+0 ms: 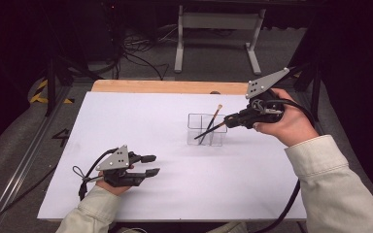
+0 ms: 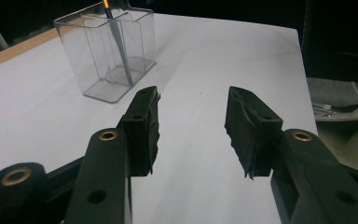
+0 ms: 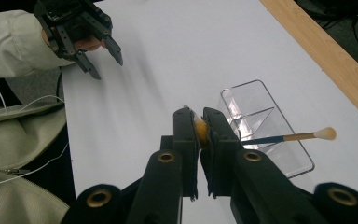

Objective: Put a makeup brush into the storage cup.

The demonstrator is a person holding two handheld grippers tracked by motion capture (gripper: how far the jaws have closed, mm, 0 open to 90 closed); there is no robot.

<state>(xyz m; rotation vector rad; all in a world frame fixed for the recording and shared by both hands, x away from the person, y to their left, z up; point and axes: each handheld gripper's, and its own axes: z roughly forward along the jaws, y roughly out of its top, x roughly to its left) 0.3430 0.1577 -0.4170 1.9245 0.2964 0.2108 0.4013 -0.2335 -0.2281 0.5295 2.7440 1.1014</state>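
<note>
**Second brush being lowered into the clear holder**

One brush [image 1: 214,118] is already stood in the clear divided holder [image 1: 193,122], which sits toward 1 o'clock from the middle of the white table [image 1: 126,126]. Its pale tip is leaned up toward 12 o'clock. A second, darker brush [image 1: 211,129] is held at the holder's 3 o'clock side, and its far end is angled down over the rim toward 8 o'clock. Whether that end has reached the bottom cannot be told. The work is judged about half done: the held brush is left to be seated and let go.

The right gripper [image 1: 228,119] is pinched almost closed. In the right gripper view a yellowish end of the held brush [image 3: 199,129] is clamped between the jaws, with the holder [image 3: 289,158] and the standing brush [image 3: 284,138] seen beyond.

The left gripper [image 1: 151,164] is rested near 8 o'clock, well apart from the holder. Its jaws are spread wide, and nothing is held or touched by its pads [image 2: 144,126].
</note>
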